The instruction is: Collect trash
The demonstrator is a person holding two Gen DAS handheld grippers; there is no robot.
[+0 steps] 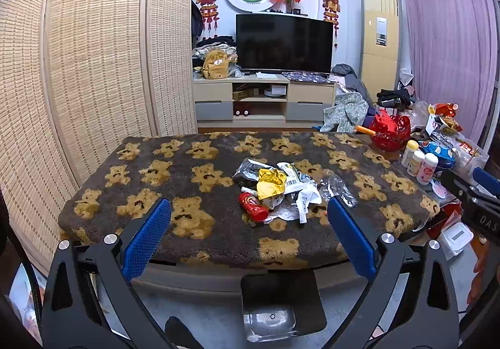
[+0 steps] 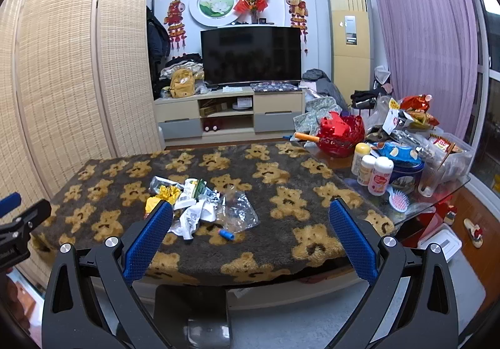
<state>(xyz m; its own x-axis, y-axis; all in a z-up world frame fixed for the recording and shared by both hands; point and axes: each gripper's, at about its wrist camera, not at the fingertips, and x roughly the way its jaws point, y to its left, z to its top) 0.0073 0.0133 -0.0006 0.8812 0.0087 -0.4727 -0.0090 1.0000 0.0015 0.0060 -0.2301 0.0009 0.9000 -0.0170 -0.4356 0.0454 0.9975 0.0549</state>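
A heap of trash (image 1: pixel 281 189) lies mid-table on the bear-patterned blanket (image 1: pixel 193 161): a crumpled yellow wrapper (image 1: pixel 270 183), a red tube-shaped packet (image 1: pixel 253 207), white paper scraps (image 1: pixel 304 202) and clear plastic (image 1: pixel 339 189). The right wrist view shows the same heap (image 2: pixel 193 202), with clear plastic (image 2: pixel 239 211) and a small blue cap (image 2: pixel 226 235) at its near side. My left gripper (image 1: pixel 248 208) is open, held short of the table's near edge, nothing between its fingers. My right gripper (image 2: pixel 250 211) is open and empty too. A black bin (image 1: pixel 281 305) with a clear liner stands on the floor below the near edge.
The table's right end is crowded: a red basket (image 2: pixel 340 133), several small bottles (image 2: pixel 373 172), a blue tin (image 2: pixel 403 161), a pink hairbrush (image 2: pixel 398 199) and snack bags (image 2: pixel 415 111). A woven screen (image 1: pixel 93 52) stands left. A TV (image 1: pixel 282 42) on its cabinet is behind.
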